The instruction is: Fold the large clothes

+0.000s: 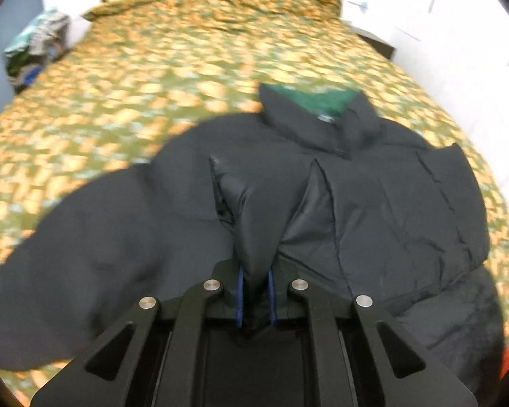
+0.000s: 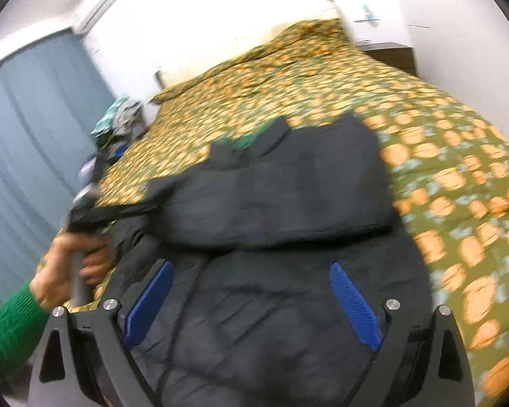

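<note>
Curtain [image 2: 34,129]: blue-grey, hung along the far left wall

Clothes pile [image 1: 34,44]: mixed garments heaped beside the bed's far left corner

Left hand [image 2: 71,264]: green-sleeved, wrapped round the handle of the left gripper [image 1: 254,291]; the blue pads are seen pressed together on a raised fold of the jacket, the cloth tented up between them

Puffer jacket [image 1: 373,203]: black, green-lined at the collar [image 1: 322,101], spread on the near part of the bed, one panel folded over on the right side, a sleeve trailing to the near left

Right gripper [image 2: 254,302]: fingers spread wide, nothing held, poised just over the jacket's near hem

Bedspread [image 1: 152,84]: green with orange print, rumpled at the far end

Risk, as judged: slippery padded shell may be lost from the narrow left pinch if pulled sharply; the fold already laid could be dragged open, since the right side is unsecured
</note>
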### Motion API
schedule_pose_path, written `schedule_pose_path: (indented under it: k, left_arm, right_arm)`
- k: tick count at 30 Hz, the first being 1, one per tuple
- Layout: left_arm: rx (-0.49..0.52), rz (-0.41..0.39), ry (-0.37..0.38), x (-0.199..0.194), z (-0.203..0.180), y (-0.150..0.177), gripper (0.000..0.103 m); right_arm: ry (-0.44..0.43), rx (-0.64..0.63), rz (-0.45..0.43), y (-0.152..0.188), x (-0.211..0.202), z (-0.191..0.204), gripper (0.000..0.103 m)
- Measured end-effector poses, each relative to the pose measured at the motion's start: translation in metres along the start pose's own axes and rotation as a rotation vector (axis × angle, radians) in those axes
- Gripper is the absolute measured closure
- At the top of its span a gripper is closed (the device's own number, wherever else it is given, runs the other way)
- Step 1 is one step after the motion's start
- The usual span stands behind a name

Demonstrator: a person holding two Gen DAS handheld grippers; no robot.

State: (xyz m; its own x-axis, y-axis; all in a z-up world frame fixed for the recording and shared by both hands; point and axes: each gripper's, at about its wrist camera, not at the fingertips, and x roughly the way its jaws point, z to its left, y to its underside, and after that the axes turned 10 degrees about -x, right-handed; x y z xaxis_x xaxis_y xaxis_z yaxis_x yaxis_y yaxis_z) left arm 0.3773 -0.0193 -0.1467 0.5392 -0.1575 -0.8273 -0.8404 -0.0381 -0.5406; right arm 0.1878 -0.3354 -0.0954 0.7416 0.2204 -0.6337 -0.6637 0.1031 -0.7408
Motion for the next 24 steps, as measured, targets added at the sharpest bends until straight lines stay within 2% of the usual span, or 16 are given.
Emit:
schedule_pose_path:
  k: [2,5,9,13,15,18,20,24]
  left_arm:
    - [-0.017,0.012,-0.045,0.006,0.020,-0.001,0.093]
    - [-0.055,0.038,-0.030,0.021,0.035,0.006,0.093]
    - [-0.014,0.015,-0.059,0.031,0.036,0.011,0.092]
    - [0.009,-0.011,-0.077,0.043,0.035,0.007,0.089]
    - [0.008,0.013,-0.086,0.057,0.040,0.007,0.086]
    - [0.025,0.025,-0.098,0.070,0.043,0.015,0.080]
    - [0.061,0.009,-0.123,0.073,0.038,0.021,0.080]
    - [0.098,-0.005,-0.156,0.075,0.031,0.023,0.080]
  right_arm:
    - [0.034,-0.008,0.004,-0.015,0.009,-0.014,0.008]
    - [0.070,-0.030,0.026,-0.040,0.037,-0.030,0.008]
    - [0.111,-0.036,0.061,-0.071,0.079,-0.042,0.008]
    - [0.136,-0.089,0.128,-0.094,0.144,-0.054,0.008]
    - [0.132,-0.113,0.197,-0.089,0.178,-0.056,0.010]
    - [0.145,-0.145,0.346,-0.065,0.225,-0.059,0.009]
    - [0.161,-0.162,0.359,-0.056,0.237,-0.056,0.008]
    - [0.197,-0.182,0.387,-0.067,0.234,-0.048,0.008]
